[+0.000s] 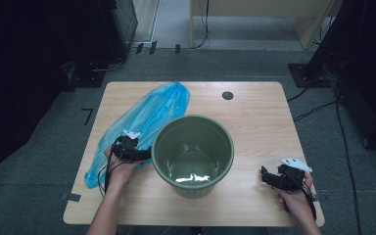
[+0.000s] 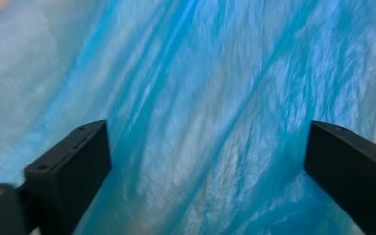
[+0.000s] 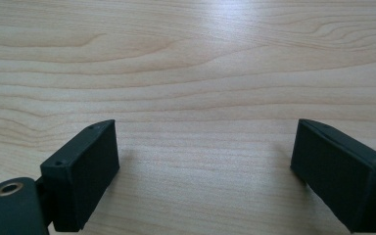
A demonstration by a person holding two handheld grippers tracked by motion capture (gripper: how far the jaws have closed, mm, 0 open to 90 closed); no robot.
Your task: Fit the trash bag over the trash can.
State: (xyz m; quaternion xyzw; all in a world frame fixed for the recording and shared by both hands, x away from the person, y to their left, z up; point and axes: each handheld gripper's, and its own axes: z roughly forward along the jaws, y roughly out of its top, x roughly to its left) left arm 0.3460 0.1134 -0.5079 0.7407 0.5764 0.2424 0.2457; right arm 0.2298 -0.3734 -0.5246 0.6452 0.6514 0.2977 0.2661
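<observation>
Pale wood table (image 1: 254, 122) under me, dark floor around it, cables trailing. Green bin (image 1: 193, 154) upright mid-table, no label or writing readable on it. Blue plastic bag (image 1: 147, 120) flat to bin's left, touching its rim. My left gripper (image 1: 144, 154) over bag beside bin, jaws spread wide, blue film between them, not pinched. My right gripper (image 1: 264, 175) low over bare wood right of bin, jaws spread, holding nothing.

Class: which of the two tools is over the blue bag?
The left tool, beside the green bin: its open jaws frame the blue bag. The right tool faces bare table.
</observation>
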